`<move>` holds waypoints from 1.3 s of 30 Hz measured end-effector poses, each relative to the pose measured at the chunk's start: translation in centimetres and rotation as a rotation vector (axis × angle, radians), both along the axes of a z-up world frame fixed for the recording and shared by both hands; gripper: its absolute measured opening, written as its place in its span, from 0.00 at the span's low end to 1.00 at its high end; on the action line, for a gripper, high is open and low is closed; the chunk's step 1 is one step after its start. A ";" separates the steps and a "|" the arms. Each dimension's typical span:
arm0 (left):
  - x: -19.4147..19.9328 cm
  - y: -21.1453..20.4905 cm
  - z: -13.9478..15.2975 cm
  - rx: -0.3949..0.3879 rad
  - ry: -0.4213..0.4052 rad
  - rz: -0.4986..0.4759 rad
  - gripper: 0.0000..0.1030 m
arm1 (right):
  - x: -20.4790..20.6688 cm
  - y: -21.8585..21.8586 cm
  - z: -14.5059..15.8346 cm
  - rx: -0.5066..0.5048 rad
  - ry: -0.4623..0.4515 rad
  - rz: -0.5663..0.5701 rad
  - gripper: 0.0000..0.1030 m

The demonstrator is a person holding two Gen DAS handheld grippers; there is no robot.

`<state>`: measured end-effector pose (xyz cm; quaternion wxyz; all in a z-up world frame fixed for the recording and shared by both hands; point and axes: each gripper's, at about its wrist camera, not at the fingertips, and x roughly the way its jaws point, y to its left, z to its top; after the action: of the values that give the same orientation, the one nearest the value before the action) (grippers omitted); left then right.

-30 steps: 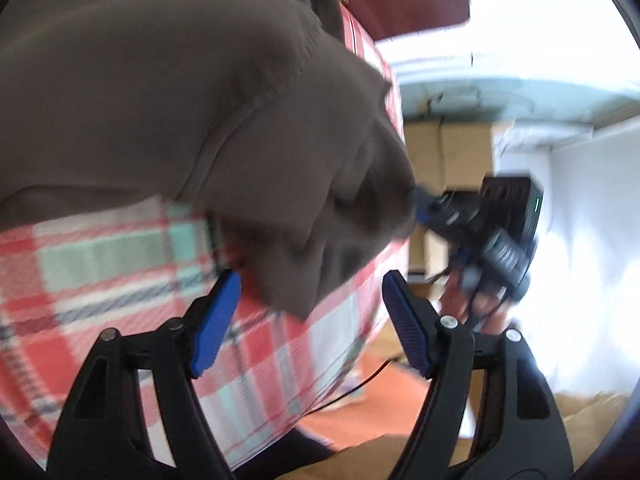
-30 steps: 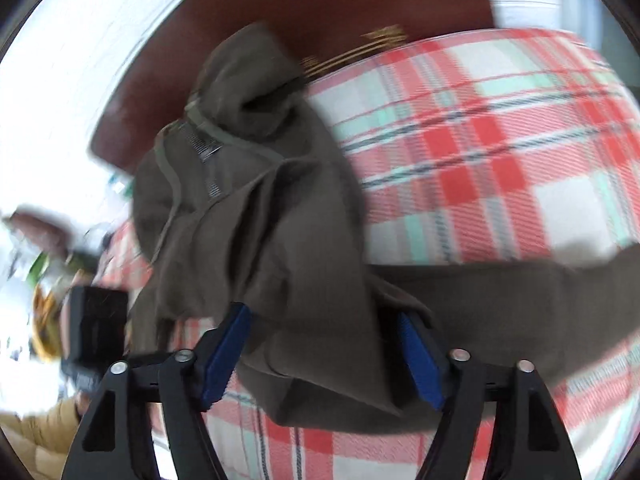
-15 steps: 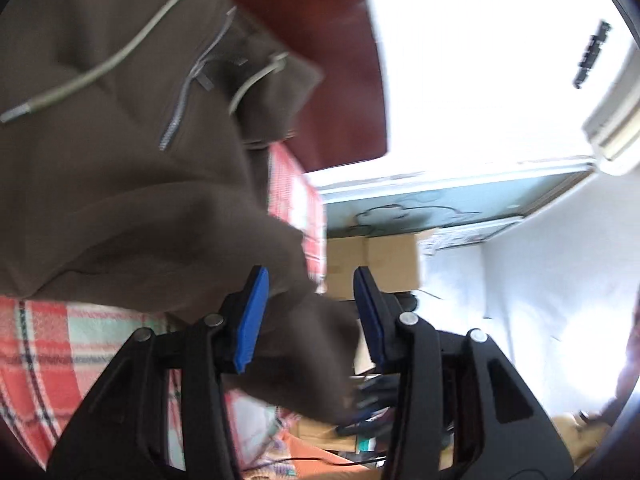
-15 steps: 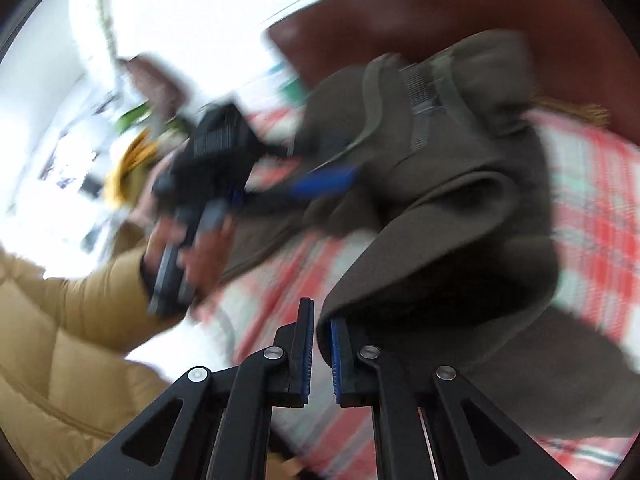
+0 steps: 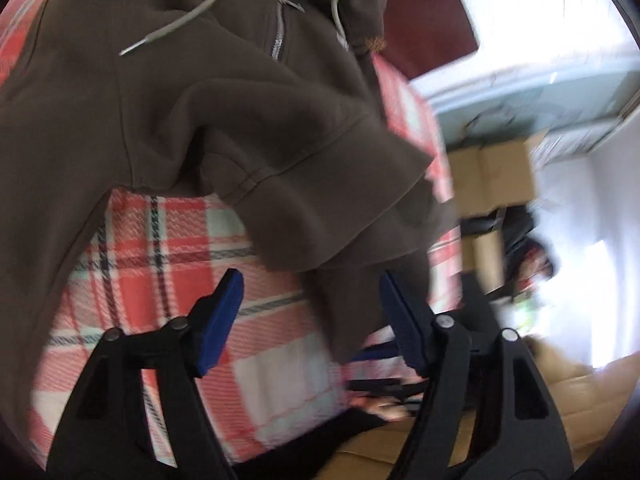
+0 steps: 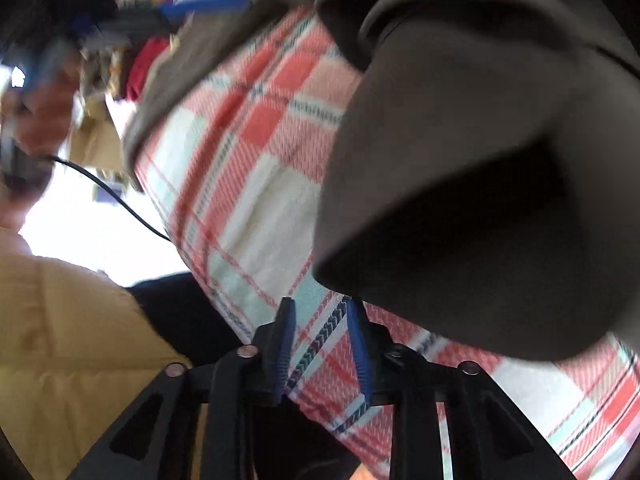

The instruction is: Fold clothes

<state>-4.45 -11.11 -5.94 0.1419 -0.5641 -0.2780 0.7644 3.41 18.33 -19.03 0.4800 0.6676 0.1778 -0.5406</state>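
Hoodie point(image 5: 168, 120) of thick, soft fleece lies bunched on the plaid blanket point(image 5: 168, 248); the ribbed hem looks grippable. Left gripper point(image 5: 310, 312) gapes empty; right gripper point(image 6: 320, 344) stands part-open, empty.

Left gripper point(image 5: 308, 312) jaws wide apart; hoodie point(image 5: 180, 120) cuff hangs just past the gap, plaid blanket point(image 5: 160, 256) bare beneath. Cardboard box point(image 5: 492, 176) stands beyond the blanket's far edge. Right gripper point(image 6: 320, 340) jaws partly apart over bare plaid near the blanket's edge; a sleeve fold overhangs right. Black cable point(image 6: 112, 196) crosses the open space left.
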 end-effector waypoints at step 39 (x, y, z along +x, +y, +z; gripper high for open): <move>-0.4 -1.1 5.0 -0.494 0.080 0.012 0.26 | 0.0 -2.9 6.1 -0.234 0.191 0.019 0.06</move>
<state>-4.80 -12.25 -0.93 0.0059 -0.5494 -0.0803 0.8317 3.38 15.43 -12.92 0.5404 0.5508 0.1650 -0.6142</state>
